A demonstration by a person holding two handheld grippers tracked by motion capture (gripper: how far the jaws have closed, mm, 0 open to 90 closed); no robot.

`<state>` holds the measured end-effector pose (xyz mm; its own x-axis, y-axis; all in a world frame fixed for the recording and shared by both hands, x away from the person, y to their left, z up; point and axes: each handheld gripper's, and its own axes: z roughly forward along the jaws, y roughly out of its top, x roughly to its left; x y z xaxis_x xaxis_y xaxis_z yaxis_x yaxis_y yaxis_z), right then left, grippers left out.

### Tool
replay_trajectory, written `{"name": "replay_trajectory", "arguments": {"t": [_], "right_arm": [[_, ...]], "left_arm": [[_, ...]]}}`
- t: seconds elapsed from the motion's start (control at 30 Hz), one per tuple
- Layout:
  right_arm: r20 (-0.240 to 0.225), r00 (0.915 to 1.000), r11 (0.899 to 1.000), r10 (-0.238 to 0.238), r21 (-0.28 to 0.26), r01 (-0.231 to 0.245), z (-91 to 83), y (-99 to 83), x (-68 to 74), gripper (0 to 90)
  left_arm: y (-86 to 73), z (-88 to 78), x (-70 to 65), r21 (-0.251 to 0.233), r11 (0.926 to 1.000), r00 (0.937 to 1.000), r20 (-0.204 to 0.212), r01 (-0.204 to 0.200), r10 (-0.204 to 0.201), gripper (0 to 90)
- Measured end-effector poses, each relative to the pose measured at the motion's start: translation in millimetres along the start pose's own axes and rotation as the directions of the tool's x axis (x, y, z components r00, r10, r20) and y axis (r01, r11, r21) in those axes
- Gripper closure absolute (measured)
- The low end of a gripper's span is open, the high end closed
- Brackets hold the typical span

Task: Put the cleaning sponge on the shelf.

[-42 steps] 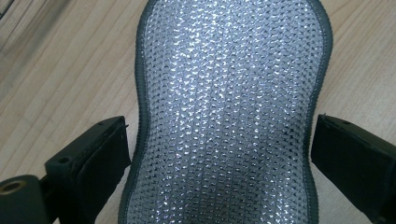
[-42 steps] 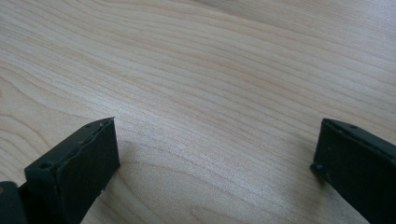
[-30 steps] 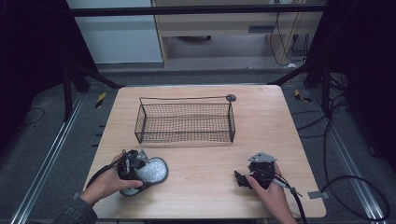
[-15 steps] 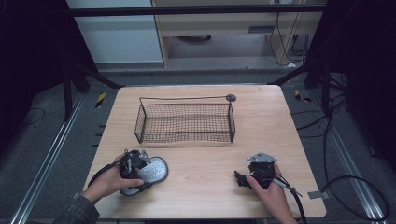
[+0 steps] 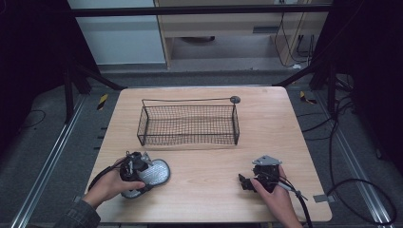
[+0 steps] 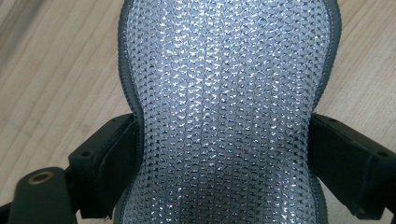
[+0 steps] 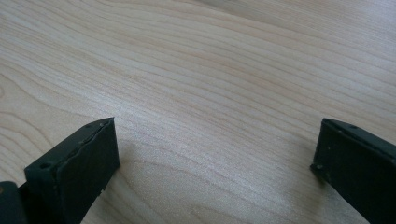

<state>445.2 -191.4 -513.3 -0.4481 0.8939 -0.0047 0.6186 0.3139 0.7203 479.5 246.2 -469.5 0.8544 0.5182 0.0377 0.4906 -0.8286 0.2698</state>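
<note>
A silver-grey mesh pad [image 5: 155,174] with a dark rim, shaped like an insole, lies flat on the wooden table [image 5: 209,199] at the front left. My left gripper [image 5: 141,167] is at its left end. In the left gripper view the pad [image 6: 224,60] runs up the middle, and my left gripper [image 6: 224,144] has its black jaws pressed against both sides of the pad's narrow waist. At the front right my right gripper [image 5: 244,183] rests low over bare wood. In the right gripper view my right gripper [image 7: 217,154] stands open with nothing between its jaws.
A black wire basket [image 5: 188,124] stands in the middle of the table's far half, with a thin wire handle and a round dark knob [image 5: 235,99] at its right corner. Cables [image 5: 304,209] trail off the front edge.
My left hand and gripper have shifted slightly on the pad, which has barely moved. The right gripper has stayed where it was.
</note>
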Motion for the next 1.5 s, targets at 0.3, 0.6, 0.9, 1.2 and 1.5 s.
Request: {"name": "replay_trajectory", "arguments": {"t": [0.3, 0.6, 0.9, 1.2, 1.5], "right_arm": [[-0.002, 1.0000, 1.000, -0.002, -0.001, 0.002, 0.1, 0.0, -0.2, 0.4], [-0.006, 1.0000, 1.000, -0.004, -0.002, 0.004, 0.3, 0.1, -0.5, 0.4], [-0.009, 1.0000, 1.000, -0.004, -0.002, 0.004, 0.6, 0.5, -0.4, 0.4], [-0.007, 1.0000, 1.000, -0.005, -0.002, 0.005, 0.6, 0.4, -0.6, 0.4], [-0.008, 0.9999, 1.000, -0.006, -0.003, 0.006, 0.6, 0.4, -0.6, 0.4]], "left_arm": [[2.3, -14.0, -1.7, -0.040, 0.9989, 0.9989, -0.041, -0.027, 0.025, 11.4], [6.7, -29.6, 0.8, -0.058, 0.9970, 0.9946, -0.093, -0.051, 0.046, 11.3], [12.8, -45.8, 3.2, -0.075, 0.9942, 0.9870, -0.147, -0.077, 0.065, 11.3], [23.5, -67.0, 6.6, -0.081, 0.9916, 0.9789, -0.186, -0.100, 0.084, 11.4], [37.7, -83.6, 10.0, -0.081, 0.9881, 0.9691, -0.221, -0.130, 0.110, 11.7]]}}
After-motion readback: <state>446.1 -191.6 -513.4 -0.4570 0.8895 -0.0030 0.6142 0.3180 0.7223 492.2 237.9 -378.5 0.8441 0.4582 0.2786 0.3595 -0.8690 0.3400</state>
